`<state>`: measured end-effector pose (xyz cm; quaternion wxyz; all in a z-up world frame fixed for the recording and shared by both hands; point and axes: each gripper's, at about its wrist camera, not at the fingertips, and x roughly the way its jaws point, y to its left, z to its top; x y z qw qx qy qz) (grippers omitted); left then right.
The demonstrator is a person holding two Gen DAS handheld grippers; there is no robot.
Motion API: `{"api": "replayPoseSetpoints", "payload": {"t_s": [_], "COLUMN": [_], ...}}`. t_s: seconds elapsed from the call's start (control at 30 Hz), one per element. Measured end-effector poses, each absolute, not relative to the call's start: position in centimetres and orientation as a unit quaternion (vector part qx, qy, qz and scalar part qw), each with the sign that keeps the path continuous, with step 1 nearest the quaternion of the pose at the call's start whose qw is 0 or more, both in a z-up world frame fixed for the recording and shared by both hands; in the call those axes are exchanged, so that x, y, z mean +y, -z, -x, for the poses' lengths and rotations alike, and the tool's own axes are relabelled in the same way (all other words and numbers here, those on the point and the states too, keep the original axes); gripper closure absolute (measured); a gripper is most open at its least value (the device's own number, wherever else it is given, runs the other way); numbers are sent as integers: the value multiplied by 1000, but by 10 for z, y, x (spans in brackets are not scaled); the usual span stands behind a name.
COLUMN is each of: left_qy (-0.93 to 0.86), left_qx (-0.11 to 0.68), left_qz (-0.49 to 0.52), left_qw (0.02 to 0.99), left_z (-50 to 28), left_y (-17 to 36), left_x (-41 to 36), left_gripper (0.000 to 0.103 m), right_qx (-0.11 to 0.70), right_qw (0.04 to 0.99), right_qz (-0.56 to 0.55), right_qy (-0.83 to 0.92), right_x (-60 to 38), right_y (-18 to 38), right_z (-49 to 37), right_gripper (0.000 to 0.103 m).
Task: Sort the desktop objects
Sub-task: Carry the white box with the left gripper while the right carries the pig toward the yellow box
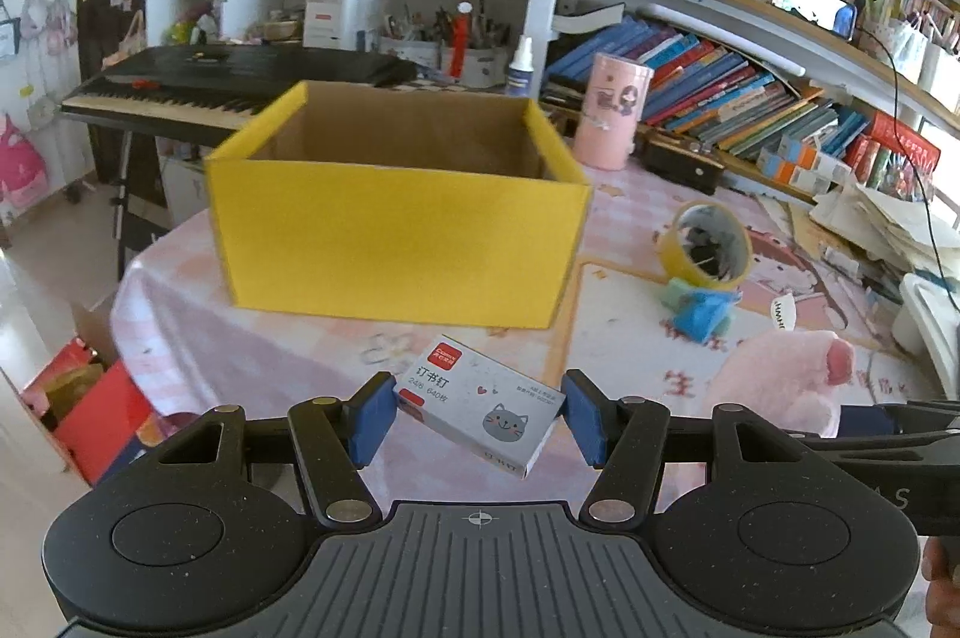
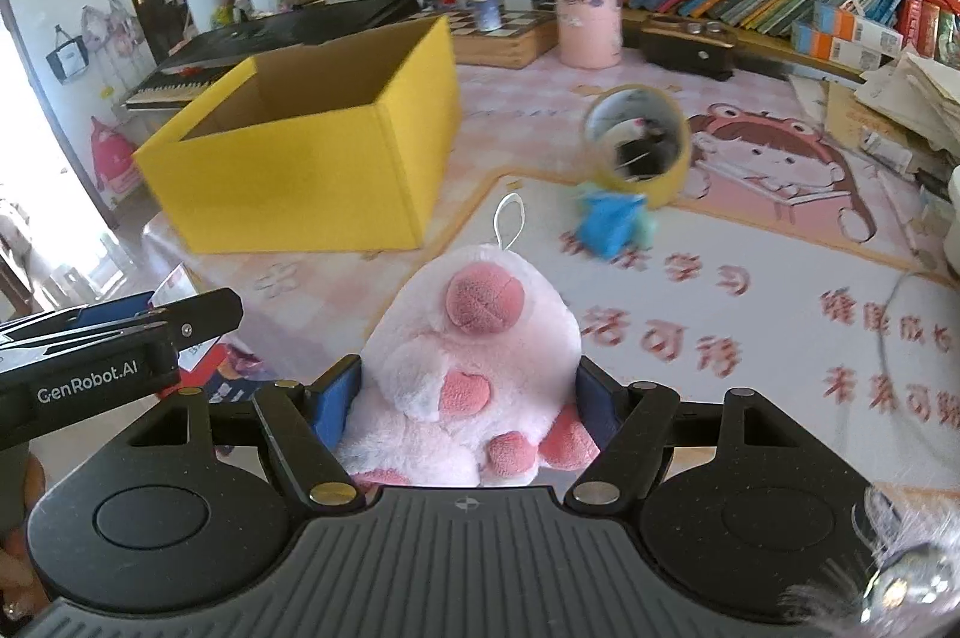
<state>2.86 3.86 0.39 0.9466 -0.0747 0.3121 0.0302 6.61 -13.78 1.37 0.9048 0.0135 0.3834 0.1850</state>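
Note:
My left gripper (image 1: 477, 413) is shut on a small white staple box (image 1: 480, 407) with a grey cat print, held above the table in front of the open yellow cardboard box (image 1: 396, 230). My right gripper (image 2: 471, 398) is shut on a pink plush toy (image 2: 474, 368), held to the right of the yellow box (image 2: 300, 158). The plush also shows at the right in the left wrist view (image 1: 780, 374). A roll of yellow tape (image 1: 708, 242) stands on edge next to a blue-green toy (image 1: 702, 308) on the pink table mat; both show in the right wrist view, the tape (image 2: 639, 146) and the toy (image 2: 612, 218).
A pink cylinder tin (image 1: 612, 116) stands behind the yellow box. A keyboard piano (image 1: 198, 86) is at the far left. Bookshelves (image 1: 750, 98) and a paper stack (image 1: 888, 224) line the right. The table's left edge (image 1: 129, 314) drops to red boxes on the floor.

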Motion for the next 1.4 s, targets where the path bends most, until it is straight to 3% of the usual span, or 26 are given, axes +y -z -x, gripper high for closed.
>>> {"api": "replayPoseSetpoints", "payload": {"t_s": [0.53, 1.4], "left_qy": [-55, -35], "left_qx": [314, 298], "left_qz": [74, 76], "left_qw": [945, 951], "left_z": [27, 16], "left_y": [-1, -2], "left_x": [111, 134], "left_gripper": [44, 44], "right_qx": [393, 382], "right_qw": [891, 897], "right_qz": [-5, 16], "right_qy": [-226, -220], "right_x": [-51, -23], "right_y": [-4, -10], "right_z": [-16, -24], "right_gripper": [32, 32]}}
